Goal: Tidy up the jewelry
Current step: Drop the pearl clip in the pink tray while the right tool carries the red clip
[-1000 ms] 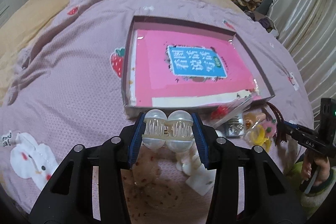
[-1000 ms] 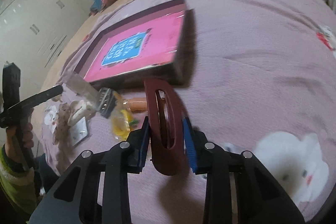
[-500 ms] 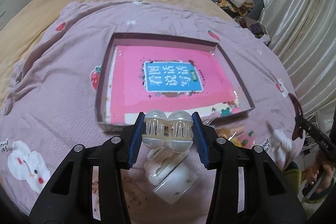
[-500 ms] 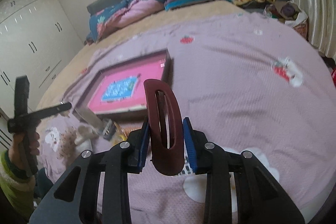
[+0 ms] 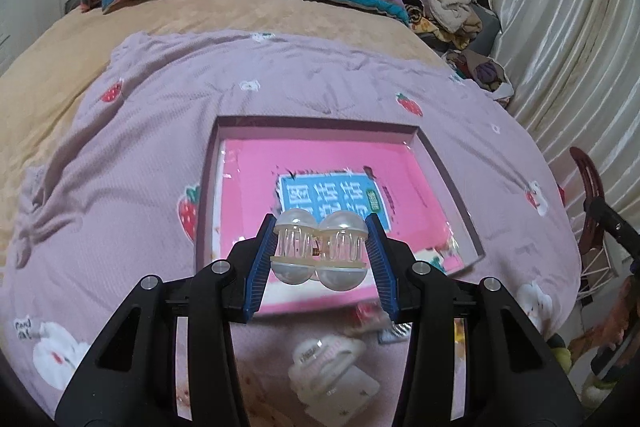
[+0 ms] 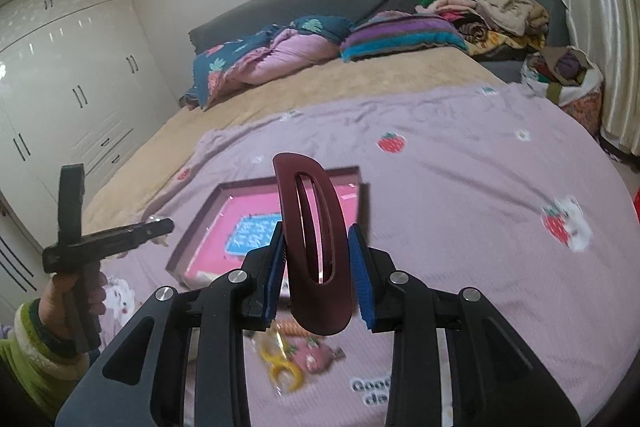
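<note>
Jewelry and hair pieces are the matter here, and the place they seem meant for is the shallow, dark-rimmed rectangular box (image 5: 444, 171) lying open on the lilac strawberry-print blanket (image 5: 132, 163). It holds only a pink book with a blue label (image 5: 316, 163), wrapped in clear film; no ornament lies in it that I can see, so by my judgement the sorting has barely begun.

Both hands are loaded. The right gripper (image 6: 319, 271) has its blue-padded jaws closed tight on the dark maroon oval hair clip with a long slot (image 6: 314, 247), which stands upright between them, held in the air above the near end of the box. The left gripper (image 5: 319, 255) is part-way closed on the translucent pearl-white claw clip with two domed tops (image 5: 319, 247), pads pressing both its ends, poised over the box's near edge.

Left to gather, on the blanket at the near side of the box: a white clip on a white backing card (image 5: 332, 367), a yellow ring-shaped piece (image 6: 280, 367) beside a pink ornament (image 6: 312, 353) in clear packaging, and a small orange ridged piece (image 6: 290, 327). Other small bits there are too blurred to name.
</note>
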Motion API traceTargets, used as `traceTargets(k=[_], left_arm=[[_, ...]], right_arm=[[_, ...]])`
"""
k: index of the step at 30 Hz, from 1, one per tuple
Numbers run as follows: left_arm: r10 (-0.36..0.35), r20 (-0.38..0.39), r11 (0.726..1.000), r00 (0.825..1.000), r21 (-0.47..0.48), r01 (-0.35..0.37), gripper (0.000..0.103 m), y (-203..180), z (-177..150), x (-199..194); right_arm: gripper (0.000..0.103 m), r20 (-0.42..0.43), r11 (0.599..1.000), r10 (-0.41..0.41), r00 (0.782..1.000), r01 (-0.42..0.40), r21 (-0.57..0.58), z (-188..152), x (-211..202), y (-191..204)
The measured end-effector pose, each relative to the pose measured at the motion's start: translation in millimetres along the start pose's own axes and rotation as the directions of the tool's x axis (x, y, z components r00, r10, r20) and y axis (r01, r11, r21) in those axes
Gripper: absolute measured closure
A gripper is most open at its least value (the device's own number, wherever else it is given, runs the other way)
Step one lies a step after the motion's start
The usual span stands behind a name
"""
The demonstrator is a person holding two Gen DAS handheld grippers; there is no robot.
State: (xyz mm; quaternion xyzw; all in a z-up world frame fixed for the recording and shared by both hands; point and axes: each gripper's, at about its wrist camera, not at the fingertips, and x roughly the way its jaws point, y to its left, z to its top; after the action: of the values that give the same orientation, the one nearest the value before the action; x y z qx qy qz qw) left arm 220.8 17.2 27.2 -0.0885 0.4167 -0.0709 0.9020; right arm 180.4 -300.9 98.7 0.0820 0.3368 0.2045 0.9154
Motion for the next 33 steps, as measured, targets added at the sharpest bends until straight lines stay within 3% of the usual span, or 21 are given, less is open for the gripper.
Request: traceTargets(k=[13, 26, 28, 29, 33], left_arm=[[0.007, -0.045, 1.0, 0.999, -0.026, -0.008, 0.067, 20, 18, 47], [-0.008, -0.116, 1.0, 0.993, -0.015, 0.006, 0.067, 24, 6, 86], [-0.011, -0.12, 1.0, 0.993, -0.024, 0.008, 0.058, 27, 4, 88], [-0.013, -0.119, 1.0, 0.993, -0.027, 0.009, 0.049, 29, 3, 87], [-0.003, -0.1, 0.999, 0.995, -0.033, 0.0, 0.044, 34, 1, 77]], right_arm=[[0.073, -0.037, 0.998, 0.033, 0.999, -0.035, -0.044, 35, 76, 35], [0.073, -0.145, 0.999, -0.012, 0.989, 0.007, -0.036, 14, 146, 37], [0.073, -0.167, 0.999, -0.014, 0.986, 0.009, -0.031, 9, 154, 36], [0.073, -0.18, 1.0, -0.014, 0.984, 0.01, -0.026, 6, 159, 35], [0.073, -0.221, 1.0, -0.008, 0.975, 0.008, -0.001, -5, 177, 32]])
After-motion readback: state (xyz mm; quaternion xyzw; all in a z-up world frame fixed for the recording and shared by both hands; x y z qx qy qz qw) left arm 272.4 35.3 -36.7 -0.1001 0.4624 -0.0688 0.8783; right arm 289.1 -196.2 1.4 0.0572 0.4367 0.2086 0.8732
